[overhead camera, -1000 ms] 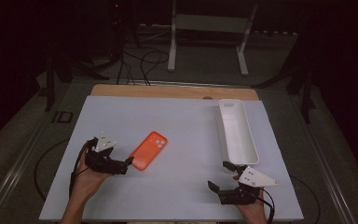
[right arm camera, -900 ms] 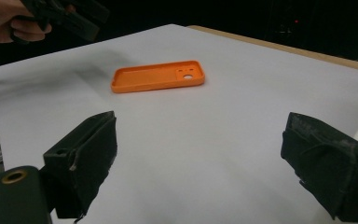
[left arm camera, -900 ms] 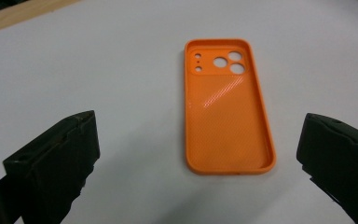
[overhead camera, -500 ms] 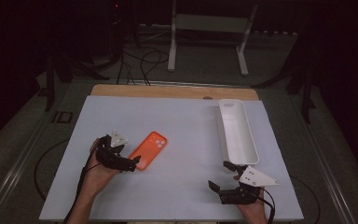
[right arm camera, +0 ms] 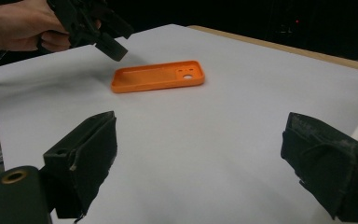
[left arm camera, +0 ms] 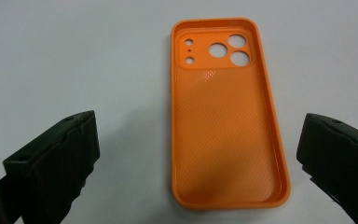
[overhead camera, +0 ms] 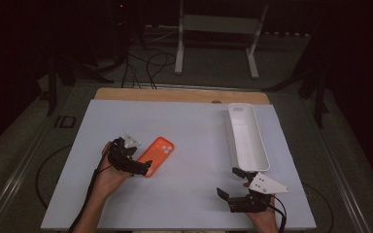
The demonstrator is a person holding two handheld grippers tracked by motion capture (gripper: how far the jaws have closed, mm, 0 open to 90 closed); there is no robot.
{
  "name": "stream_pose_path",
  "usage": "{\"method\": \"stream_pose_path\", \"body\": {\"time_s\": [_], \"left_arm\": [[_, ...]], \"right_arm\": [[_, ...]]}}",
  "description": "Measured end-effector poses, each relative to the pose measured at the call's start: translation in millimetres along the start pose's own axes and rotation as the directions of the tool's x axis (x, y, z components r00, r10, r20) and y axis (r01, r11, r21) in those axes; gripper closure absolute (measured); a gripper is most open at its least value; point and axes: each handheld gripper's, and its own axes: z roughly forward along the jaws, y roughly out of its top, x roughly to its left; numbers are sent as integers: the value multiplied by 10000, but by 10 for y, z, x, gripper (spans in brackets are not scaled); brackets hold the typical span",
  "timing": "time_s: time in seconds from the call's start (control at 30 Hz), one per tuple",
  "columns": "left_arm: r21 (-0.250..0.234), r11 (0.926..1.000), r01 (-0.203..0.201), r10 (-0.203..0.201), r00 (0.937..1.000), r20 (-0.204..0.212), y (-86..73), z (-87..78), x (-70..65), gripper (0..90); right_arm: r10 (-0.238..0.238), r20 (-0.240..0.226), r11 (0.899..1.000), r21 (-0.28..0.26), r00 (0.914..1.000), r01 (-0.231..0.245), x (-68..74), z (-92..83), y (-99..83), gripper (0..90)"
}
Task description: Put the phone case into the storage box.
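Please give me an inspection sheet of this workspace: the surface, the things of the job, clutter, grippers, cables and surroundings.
Surface: white table top, wooden edge at the far side.
Job's things: orange phone case, lying flat, open side up, camera holes at its far end.
Clutter: long white tray at the right; nothing seen inside it.
Grippers: left gripper open, its jaws on either side of the case's near end, not closed on it; right gripper open, over bare table near the tray's near end.
Cables: one trails from each gripper; more lie on the floor behind.
Surroundings: dark room, white stand legs behind the table.
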Motion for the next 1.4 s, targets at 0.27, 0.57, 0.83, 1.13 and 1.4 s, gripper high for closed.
{"method": "stream_pose_path", "body": {"time_s": [0.27,0.57,0.83,1.13,1.4], "left_arm": [[200,9998,80,-81,9999,66,18,95,-12,0],[439,9990,44,-50,9999,129,27,192,-39,0],[587,9983,-35,24,9998,189,29,260,-63,0],[785,9969,-73,44,9993,366,26,328,-88,0],[982,9951,-99,56,9990,437,14,392,-131,1]], "right_arm": [[-31,-7,10000,17,10000,31,1,3,1,106],[-44,-33,10000,16,10000,44,-1,3,1,106],[-53,-43,10000,22,10000,53,-1,5,0,105],[-48,-34,10000,32,10000,48,0,5,0,106],[-50,-36,10000,28,10000,50,0,4,0,105]]}}
